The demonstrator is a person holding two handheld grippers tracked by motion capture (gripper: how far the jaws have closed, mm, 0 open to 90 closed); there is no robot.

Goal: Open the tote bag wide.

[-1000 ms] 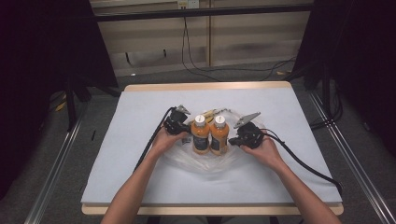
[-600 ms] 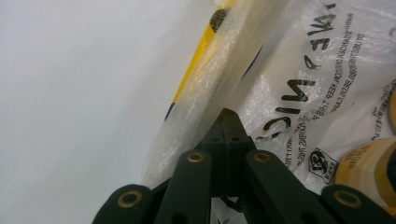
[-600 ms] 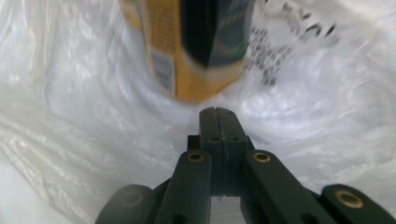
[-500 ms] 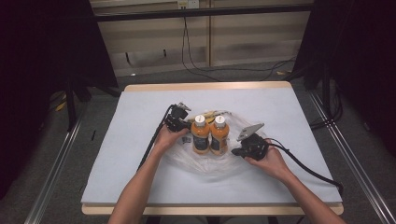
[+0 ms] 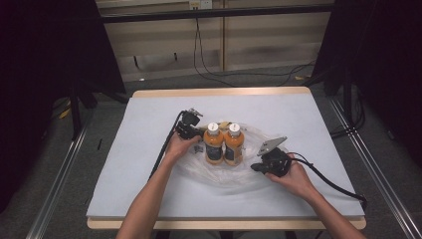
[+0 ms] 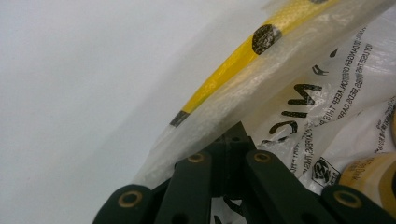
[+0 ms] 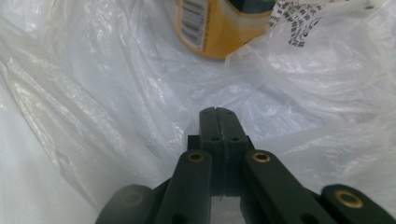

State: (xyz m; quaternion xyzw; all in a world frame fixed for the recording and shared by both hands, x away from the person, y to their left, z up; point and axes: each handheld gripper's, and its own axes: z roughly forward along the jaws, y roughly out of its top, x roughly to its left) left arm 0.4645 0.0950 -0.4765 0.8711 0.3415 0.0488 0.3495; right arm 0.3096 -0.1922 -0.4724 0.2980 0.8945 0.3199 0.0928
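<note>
Bottles (image 5: pixel 224 144), two, stand upright on one clear plastic bag (image 5: pixel 259 144).

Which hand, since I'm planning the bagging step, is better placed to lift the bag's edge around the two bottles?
Left, probably: the left gripper is shut on the rim of the plastic bag beside the bottles; the right gripper, shut, sits farther out over loose film.

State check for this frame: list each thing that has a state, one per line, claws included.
Left claw: shut on the plastic bag's edge.
Right claw: shut, over the crumpled film; grip on it cannot be told.
Plastic bag: clear, crumpled, spread flat around the bottles.
Left bottle: upright, white cap on.
Right bottle: upright, white cap on, touching the left bottle.
</note>
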